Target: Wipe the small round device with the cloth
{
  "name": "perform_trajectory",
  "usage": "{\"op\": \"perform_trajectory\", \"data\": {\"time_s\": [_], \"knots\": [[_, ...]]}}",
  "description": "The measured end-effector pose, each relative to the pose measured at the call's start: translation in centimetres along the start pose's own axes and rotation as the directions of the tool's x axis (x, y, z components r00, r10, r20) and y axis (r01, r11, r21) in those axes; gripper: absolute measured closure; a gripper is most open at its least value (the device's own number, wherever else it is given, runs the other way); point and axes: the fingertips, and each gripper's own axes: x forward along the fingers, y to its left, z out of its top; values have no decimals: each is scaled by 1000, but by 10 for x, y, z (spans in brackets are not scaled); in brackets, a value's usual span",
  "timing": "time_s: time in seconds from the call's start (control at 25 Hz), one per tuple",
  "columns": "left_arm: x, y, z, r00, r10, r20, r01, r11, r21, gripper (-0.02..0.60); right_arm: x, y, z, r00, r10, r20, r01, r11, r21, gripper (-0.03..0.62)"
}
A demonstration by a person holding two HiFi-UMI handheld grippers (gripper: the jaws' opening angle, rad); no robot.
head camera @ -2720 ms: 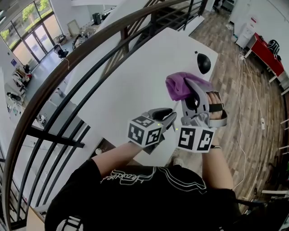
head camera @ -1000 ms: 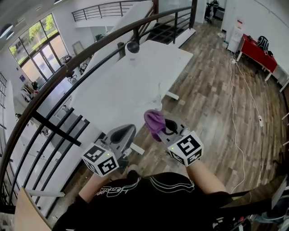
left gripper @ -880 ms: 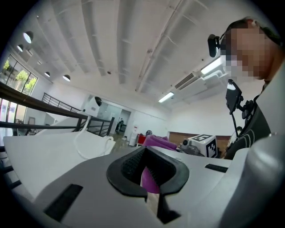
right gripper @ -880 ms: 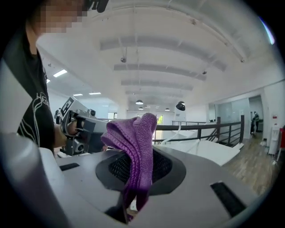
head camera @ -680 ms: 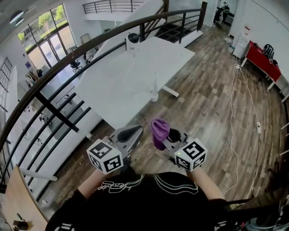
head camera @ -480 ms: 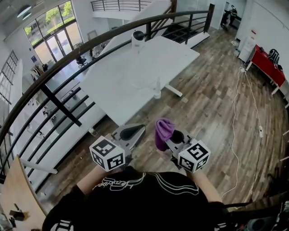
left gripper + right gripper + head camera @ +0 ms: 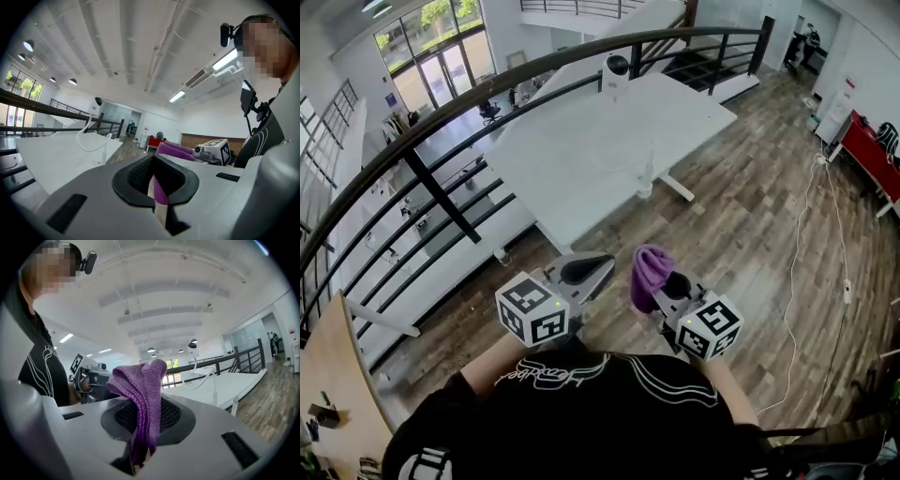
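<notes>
Beyond the wooden floor [image 7: 741,216] stands the bench [image 7: 581,159] with the round device [image 7: 617,67]. The right tongs [image 7: 664,284] pinch the purple cloth [image 7: 649,265] for wiping, and the left tongs [image 7: 600,264] are clenched empty.

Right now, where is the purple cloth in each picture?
Head view: purple cloth lower centre, in the right tool.
Left gripper view: purple cloth right of centre, beyond the jaws.
Right gripper view: purple cloth at centre, clamped between the jaws.
Shared landmark: the white table.

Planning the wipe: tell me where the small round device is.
Head view, top centre: the small round device stands at the far end of the white table, right by the curved railing.
</notes>
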Motion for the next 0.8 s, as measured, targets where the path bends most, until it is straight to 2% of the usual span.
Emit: {"op": "perform_trajectory", "data": {"time_s": [0.8], "knots": [[-18,0,-3,1000,20,5,-20,1000,-21,574,3,19,7,999,33,6,-33,999,-9,533]]}}
